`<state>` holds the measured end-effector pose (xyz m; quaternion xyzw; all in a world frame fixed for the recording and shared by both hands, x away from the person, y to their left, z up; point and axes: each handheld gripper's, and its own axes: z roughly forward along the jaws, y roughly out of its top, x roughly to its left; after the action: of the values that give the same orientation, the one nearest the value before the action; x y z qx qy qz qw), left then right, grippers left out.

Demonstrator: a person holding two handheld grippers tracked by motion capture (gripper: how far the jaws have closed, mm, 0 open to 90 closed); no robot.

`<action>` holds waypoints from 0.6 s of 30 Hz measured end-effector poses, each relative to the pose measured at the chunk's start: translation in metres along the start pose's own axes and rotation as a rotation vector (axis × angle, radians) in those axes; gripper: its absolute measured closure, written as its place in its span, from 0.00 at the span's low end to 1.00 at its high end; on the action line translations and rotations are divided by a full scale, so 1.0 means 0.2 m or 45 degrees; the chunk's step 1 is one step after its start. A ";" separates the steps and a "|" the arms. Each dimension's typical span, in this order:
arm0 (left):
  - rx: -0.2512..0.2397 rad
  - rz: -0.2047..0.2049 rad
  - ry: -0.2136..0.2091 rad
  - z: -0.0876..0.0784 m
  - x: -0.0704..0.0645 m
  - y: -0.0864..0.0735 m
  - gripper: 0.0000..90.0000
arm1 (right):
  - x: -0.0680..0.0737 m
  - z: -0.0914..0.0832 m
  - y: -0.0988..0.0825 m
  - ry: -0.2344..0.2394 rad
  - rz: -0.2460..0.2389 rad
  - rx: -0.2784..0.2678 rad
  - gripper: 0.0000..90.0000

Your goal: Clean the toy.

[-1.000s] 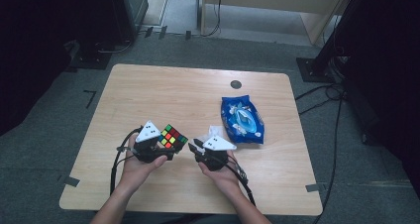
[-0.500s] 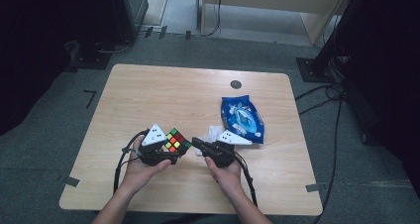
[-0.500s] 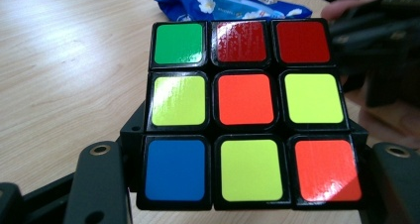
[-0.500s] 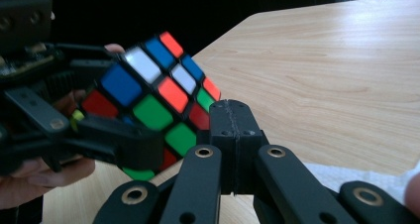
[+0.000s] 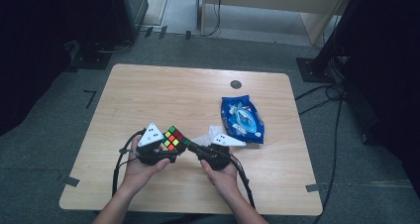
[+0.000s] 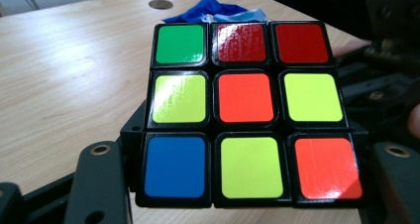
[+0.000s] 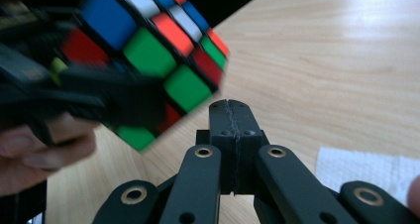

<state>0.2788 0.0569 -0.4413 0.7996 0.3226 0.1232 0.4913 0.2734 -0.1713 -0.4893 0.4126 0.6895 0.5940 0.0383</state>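
Note:
A scrambled Rubik's cube (image 5: 174,139) is held just above the wooden table (image 5: 163,92), with my left gripper (image 5: 173,146) shut on it. In the left gripper view the cube (image 6: 246,110) sits between the two black jaws, a face of mixed green, red, yellow, orange and blue squares turned to the camera. My right gripper (image 5: 191,145) is shut with its jaws pressed together and nothing between them. Its tip (image 7: 232,107) lies just below and to the right of the cube (image 7: 148,40); contact cannot be made out.
A blue plastic packet (image 5: 241,119) lies on the table to the right of my hands, with a white tissue (image 5: 208,134) beside it. A round cable hole (image 5: 236,84) sits near the far edge. Cables trail toward the front edge.
The right gripper has swung its tip leftward up to the cube and its jaws have come together. The left gripper and cube have stayed in place.

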 end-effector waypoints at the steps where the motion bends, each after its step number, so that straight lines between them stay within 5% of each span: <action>1: -0.001 -0.001 -0.012 0.00 0.00 0.00 0.37 | 0.00 -0.01 0.01 -0.006 -0.002 -0.009 1.00; 6: 0.010 0.008 -0.038 0.01 -0.01 0.00 0.37 | -0.01 -0.03 0.02 -0.003 0.007 -0.040 1.00; 18: 0.058 0.042 -0.057 0.03 -0.01 -0.01 0.37 | 0.01 -0.08 0.05 -0.003 -0.109 -0.087 1.00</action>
<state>0.2785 0.0520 -0.4464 0.8184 0.3010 0.1061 0.4778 0.2688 -0.1830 -0.4752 0.3819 0.6859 0.6145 0.0784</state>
